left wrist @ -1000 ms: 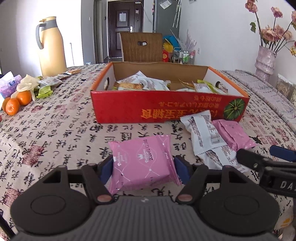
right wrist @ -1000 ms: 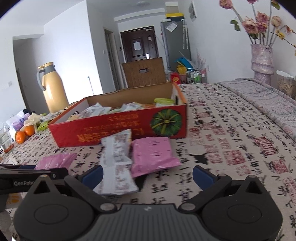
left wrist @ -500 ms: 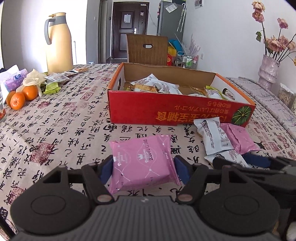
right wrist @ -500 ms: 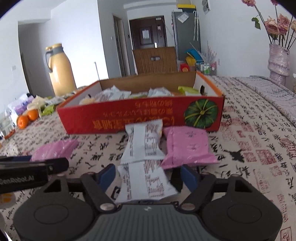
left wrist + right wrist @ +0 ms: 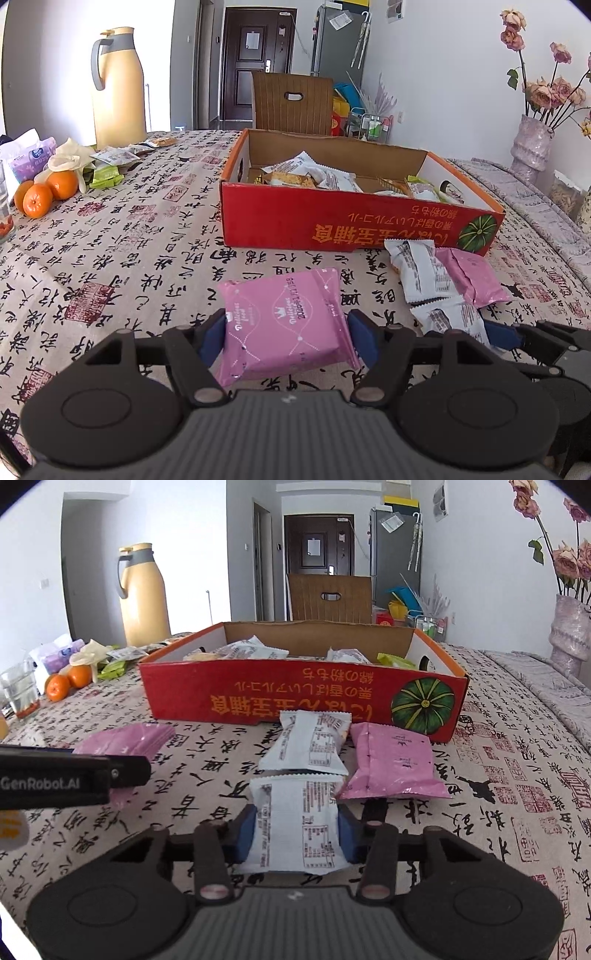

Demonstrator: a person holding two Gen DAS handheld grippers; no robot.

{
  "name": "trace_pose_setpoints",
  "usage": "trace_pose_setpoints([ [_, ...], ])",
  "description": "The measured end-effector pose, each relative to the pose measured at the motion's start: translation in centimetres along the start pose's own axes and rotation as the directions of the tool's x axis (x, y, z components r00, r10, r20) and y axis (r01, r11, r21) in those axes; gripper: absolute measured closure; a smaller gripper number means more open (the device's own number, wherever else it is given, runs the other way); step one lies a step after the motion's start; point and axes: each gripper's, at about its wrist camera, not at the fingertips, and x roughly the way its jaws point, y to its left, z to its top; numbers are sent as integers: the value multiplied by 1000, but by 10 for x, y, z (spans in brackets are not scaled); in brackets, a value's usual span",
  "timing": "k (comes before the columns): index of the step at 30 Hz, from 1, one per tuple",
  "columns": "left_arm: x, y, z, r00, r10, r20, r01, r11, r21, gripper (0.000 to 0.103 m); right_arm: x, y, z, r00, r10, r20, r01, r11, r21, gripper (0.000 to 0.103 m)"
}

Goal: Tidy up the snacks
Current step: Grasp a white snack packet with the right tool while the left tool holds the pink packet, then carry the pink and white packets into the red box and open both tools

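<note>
My left gripper (image 5: 286, 338) holds the pink snack packet (image 5: 284, 325) between its blue pads, near me on the table (image 5: 122, 258). My right gripper (image 5: 297, 829) is closing its jaws on the white snack packet (image 5: 297, 823), and the pads already touch its sides. A second white packet (image 5: 308, 744) and another pink packet (image 5: 391, 768) lie just before the red box (image 5: 303, 701), farther away.
</note>
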Motion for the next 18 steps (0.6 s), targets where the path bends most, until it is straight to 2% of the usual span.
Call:
trace_pose_setpoints([
  [9, -9, -2, 5, 1000, 4, 26, -4, 1000, 8, 32, -15, 1, 1, 999, 27, 37, -27, 1000, 3, 62],
  [18, -13, -10, 22, 998, 9, 60, -10, 1000, 23, 32, -29, -8, 18, 994, 28, 105, -29, 999, 14, 62],
])
